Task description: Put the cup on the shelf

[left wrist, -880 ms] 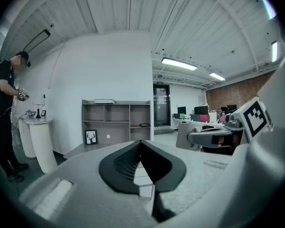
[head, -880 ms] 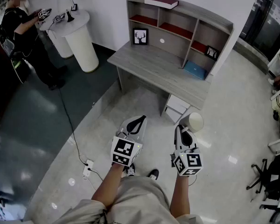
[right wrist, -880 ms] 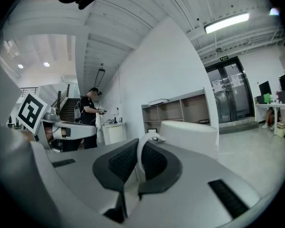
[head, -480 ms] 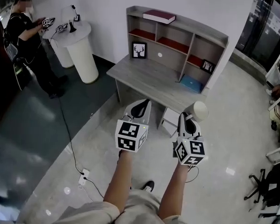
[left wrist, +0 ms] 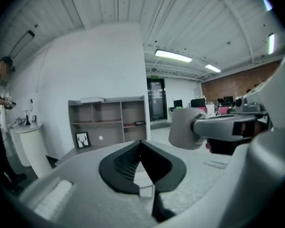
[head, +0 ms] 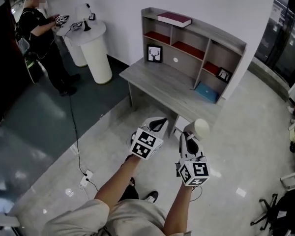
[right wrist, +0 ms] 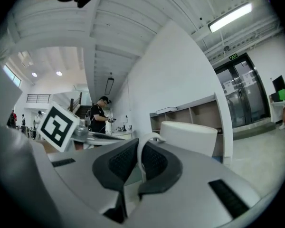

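Over the last second both grippers have sunk lower in frame. The grey wooden shelf unit (head: pixel 232 58) stays upper centre, out of reach. My right gripper (head: pixel 189 139) clamps the white ceramic cup (head: pixel 201 128) by its handle, and my left gripper (head: pixel 157 126) is pinched together, empty.

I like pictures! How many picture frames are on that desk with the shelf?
2. A deer picture stands on the desk at the shelf left end; a smaller frame sits inside the shelf on the right. More may be hidden.
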Tool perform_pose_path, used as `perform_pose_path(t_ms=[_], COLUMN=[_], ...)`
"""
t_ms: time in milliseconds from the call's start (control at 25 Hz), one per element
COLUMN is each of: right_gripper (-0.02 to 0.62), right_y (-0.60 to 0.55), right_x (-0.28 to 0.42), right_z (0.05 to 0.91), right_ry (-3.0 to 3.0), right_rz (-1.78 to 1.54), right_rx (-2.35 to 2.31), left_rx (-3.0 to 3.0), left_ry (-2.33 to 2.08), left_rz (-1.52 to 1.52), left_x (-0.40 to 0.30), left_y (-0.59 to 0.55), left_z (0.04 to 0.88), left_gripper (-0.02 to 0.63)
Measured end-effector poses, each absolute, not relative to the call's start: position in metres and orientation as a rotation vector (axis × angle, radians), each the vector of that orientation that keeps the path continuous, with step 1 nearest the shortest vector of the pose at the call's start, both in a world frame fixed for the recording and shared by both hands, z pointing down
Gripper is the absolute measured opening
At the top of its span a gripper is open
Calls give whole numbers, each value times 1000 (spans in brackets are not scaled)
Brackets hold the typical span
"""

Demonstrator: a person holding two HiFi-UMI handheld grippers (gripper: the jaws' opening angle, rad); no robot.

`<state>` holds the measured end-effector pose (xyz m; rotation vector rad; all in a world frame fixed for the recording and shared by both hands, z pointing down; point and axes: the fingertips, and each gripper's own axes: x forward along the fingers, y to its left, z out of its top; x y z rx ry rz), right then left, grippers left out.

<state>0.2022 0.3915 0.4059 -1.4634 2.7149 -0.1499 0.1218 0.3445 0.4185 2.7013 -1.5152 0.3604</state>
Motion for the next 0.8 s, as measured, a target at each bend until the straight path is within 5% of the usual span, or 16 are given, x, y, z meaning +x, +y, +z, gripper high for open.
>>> perform_pose_path(t_ms=[240,800], right_gripper=[26,26], right_y=[382,276], right_x=[201,151], right_z=[422,424], right_ry=[2732,2746], right_rz=[-221,-229], right_rx=[-1484,-1480], left_rx=[2581,2650], left_ry=[-1483,-1517], left_rz=[109,95], left_x=[134,68], left_y=[356,258], left_z=[379,374], left_gripper=[11,11])
